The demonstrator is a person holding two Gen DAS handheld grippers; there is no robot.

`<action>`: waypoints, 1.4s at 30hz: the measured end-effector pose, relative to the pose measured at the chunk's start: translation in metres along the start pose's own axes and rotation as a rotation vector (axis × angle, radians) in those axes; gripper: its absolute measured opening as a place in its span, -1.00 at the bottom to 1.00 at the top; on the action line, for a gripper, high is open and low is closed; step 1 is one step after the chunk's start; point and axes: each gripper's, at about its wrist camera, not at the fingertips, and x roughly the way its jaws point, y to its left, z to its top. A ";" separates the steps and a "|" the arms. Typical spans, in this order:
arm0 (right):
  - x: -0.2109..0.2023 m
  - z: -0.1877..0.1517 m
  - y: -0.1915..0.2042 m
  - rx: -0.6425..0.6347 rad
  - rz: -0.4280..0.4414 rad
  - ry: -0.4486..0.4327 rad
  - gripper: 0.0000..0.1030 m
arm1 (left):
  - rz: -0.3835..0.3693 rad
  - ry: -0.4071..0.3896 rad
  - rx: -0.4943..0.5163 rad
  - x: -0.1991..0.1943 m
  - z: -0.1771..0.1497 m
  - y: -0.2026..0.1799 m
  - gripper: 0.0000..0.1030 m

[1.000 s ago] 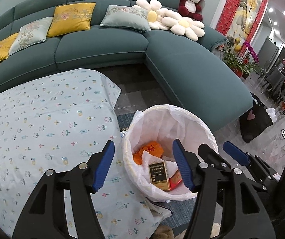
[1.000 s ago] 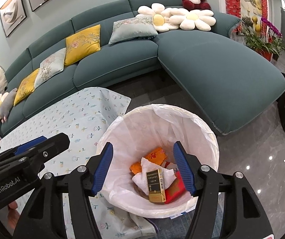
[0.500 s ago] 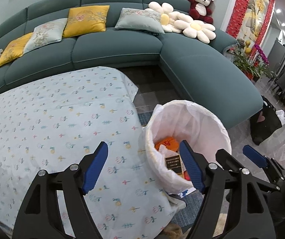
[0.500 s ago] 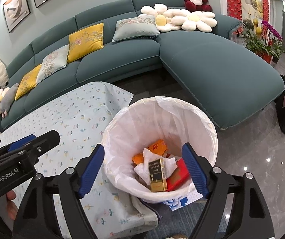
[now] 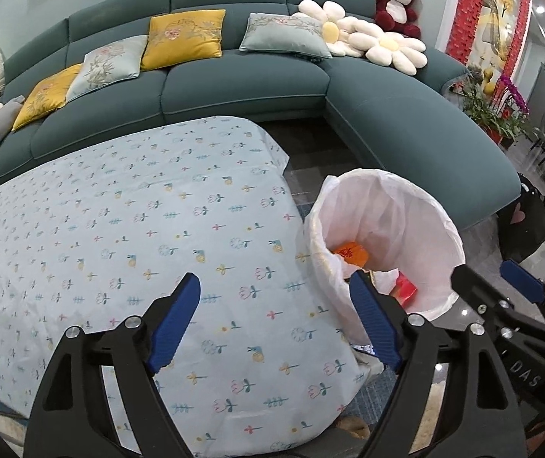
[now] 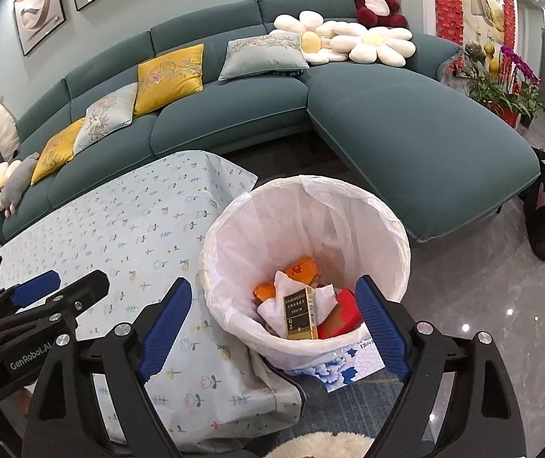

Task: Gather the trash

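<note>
Gaping wide and empty, each hand-held gripper hovers near the seemingly part-filled bin.

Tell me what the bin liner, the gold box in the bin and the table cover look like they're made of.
Bin liner: thin translucent white plastic film, going by its wrinkles and the light showing through.
Gold box: probably printed cardboard with a glossy, metallic-looking finish; sharp edges and flat faces.
Table cover: looks like a soft matte woven fabric with a floral print, draping at the corner; coated cloth can't be ruled out.

Bright, even indoor light, ceiling spots glaring off the glossy floor — sharp focus, heavy fisheye bending, dark vignetted corners
</note>
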 end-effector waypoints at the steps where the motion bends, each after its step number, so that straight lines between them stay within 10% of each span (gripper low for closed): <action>1: 0.000 0.000 0.000 0.000 -0.002 0.002 0.63 | 0.003 0.000 -0.002 0.000 -0.001 0.001 0.49; 7: -0.006 -0.004 -0.001 -0.014 -0.002 -0.018 0.88 | 0.021 0.000 -0.014 -0.002 -0.007 0.009 0.51; 42: -0.001 -0.020 -0.002 -0.066 -0.059 0.000 0.87 | 0.084 -0.014 -0.012 -0.003 -0.021 0.015 0.75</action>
